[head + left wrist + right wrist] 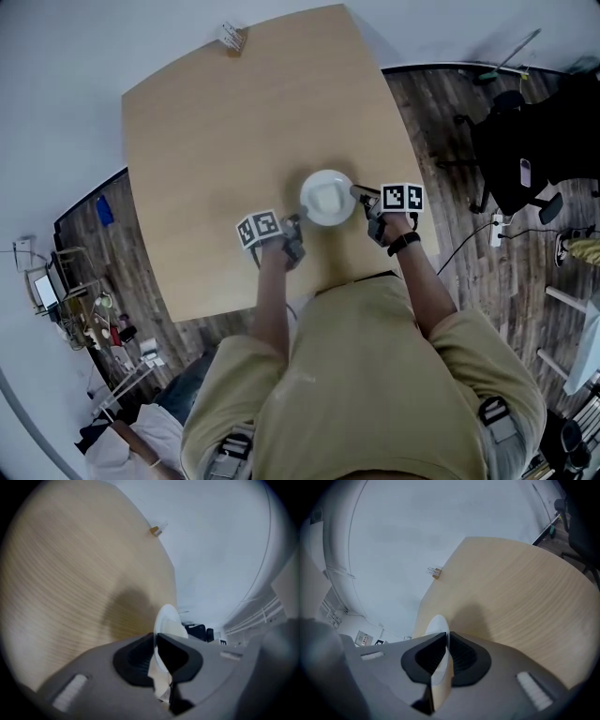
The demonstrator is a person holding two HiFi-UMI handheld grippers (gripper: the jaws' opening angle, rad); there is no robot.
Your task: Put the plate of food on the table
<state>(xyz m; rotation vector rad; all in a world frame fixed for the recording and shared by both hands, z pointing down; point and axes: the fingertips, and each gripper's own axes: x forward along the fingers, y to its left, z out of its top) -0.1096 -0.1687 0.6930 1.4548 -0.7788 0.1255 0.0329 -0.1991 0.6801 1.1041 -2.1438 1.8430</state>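
Note:
A white plate [328, 197] with a pale portion of food in its middle hangs over the light wooden table [225, 141], between my two grippers. My left gripper [296, 228] is shut on the plate's near-left rim, and my right gripper [366, 199] is shut on its right rim. In the left gripper view the plate [168, 620] stands edge-on, pinched between the black pads of the gripper [155, 652]. The right gripper view shows the same: the rim [436, 626] clamped in the gripper [446, 649]. The plate's shadow falls on the table [525, 597] beside it.
A small clear and brown object [232, 37] sits at the table's far edge, also in the gripper views [158, 528] [435, 572]. A black office chair [525, 159] stands on the wood floor to the right. Clutter lies on the floor at the lower left [84, 319].

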